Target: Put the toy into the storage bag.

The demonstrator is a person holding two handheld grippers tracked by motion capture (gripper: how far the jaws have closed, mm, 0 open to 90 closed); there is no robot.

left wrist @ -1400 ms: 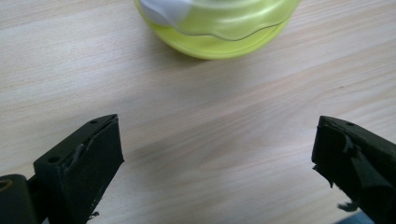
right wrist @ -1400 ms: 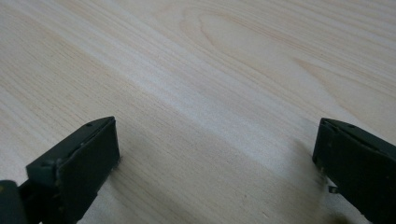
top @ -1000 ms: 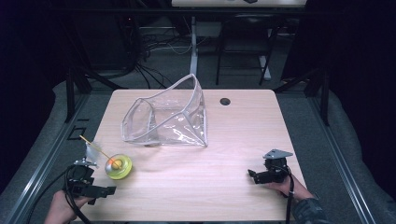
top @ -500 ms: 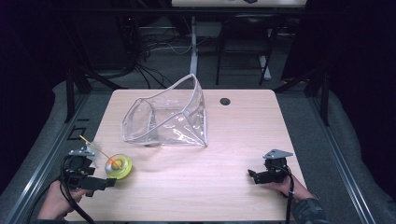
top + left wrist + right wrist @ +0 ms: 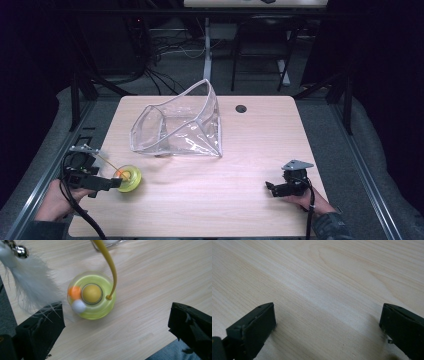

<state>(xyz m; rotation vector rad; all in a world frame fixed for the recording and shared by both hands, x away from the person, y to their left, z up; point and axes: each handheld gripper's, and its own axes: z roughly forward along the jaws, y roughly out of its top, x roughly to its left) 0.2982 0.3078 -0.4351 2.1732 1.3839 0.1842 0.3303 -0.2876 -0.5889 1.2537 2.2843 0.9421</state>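
The cat toy [image 5: 128,178], a round yellow-green disc with a thin yellow wand rising from it, is located near the front left corner of the table [image 5: 250,150], just ahead of the left gripper [image 5: 116,183]. The table is a light wood-grain surface with a small dark round hole [image 5: 241,108] near its far edge. A clear plastic bag [image 5: 177,127] is seen lying open toward the middle rear of the table, well apart from the toy and from both grippers. The left gripper is held in the left hand [image 5: 52,202] at the table's left edge and is pointed toward the toy; in the left gripper view its jaws are spread wide, one on each side of the disc, and nothing is gripped. The right gripper [image 5: 270,187] is held in the right hand [image 5: 310,200] near the front right of the table; in the right gripper view its jaws are likewise spread wide over bare wood, and nothing is held. In the left gripper view, the wand [image 5: 110,267] is seen curving up from a socket at the disc's rim. A white feather tuft [image 5: 30,287] with a small silver bell [image 5: 20,250] hangs beside the disc. A yellow dome [image 5: 91,293] sits at the disc's centre, with an orange ball [image 5: 74,292] and a white ball [image 5: 78,306] just beside it.
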